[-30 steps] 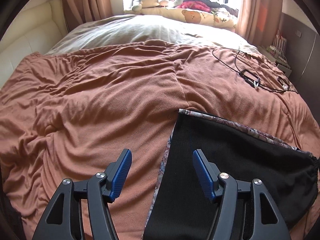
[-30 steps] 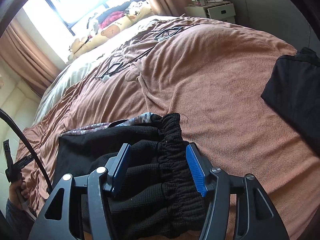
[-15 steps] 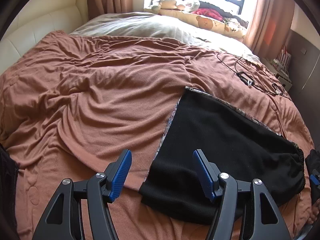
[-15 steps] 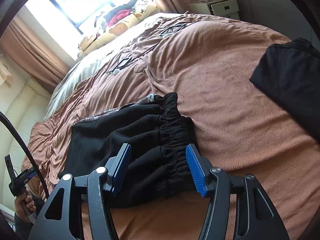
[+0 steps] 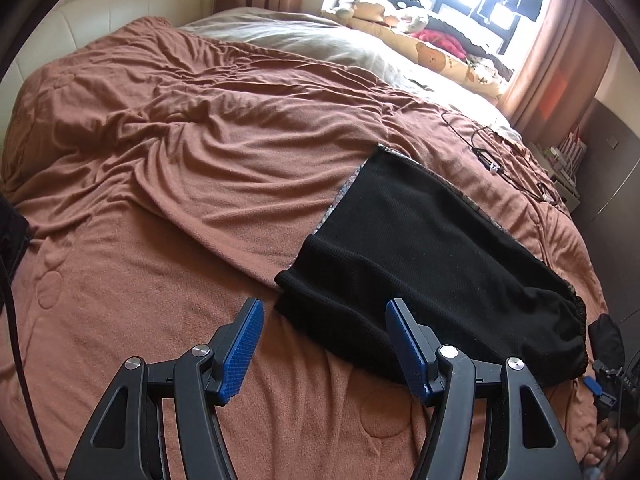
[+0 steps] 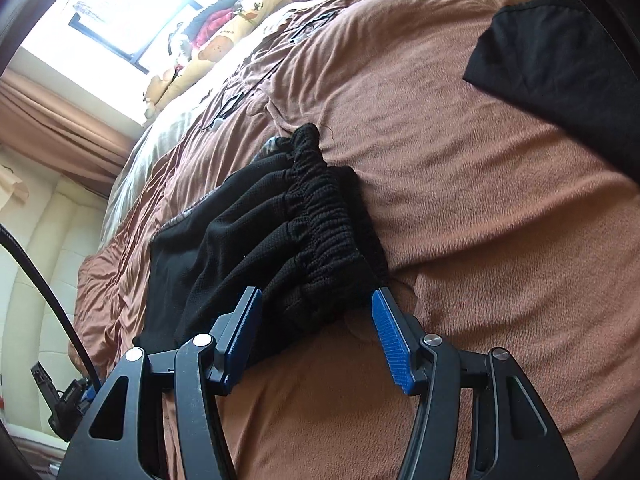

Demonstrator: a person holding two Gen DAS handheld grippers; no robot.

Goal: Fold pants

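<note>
**Folded black pants on the bed, both claws released**

The black knitted pants (image 5: pixel 432 264) lie folded in a flat rectangle on the rust-brown fleece bedspread (image 5: pixel 168 184), with a strip of patterned lining showing along their far edge. In the left wrist view they sit at about three o'clock of centre. The left gripper (image 5: pixel 322 344) hangs above the bedspread with its blue-padded jaws spread apart and released; one corner of the pants lies under the gap, unpinched. In the right wrist view, the right gripper (image 6: pixel 316 336) is likewise released, jaws apart, hovering just over the gathered elastic waistband (image 6: pixel 320 216). A second black garment (image 6: pixel 568 64) lies at two o'clock, well apart. Thin black cables (image 5: pixel 504 160) trail across the bedspread near the window.
</note>
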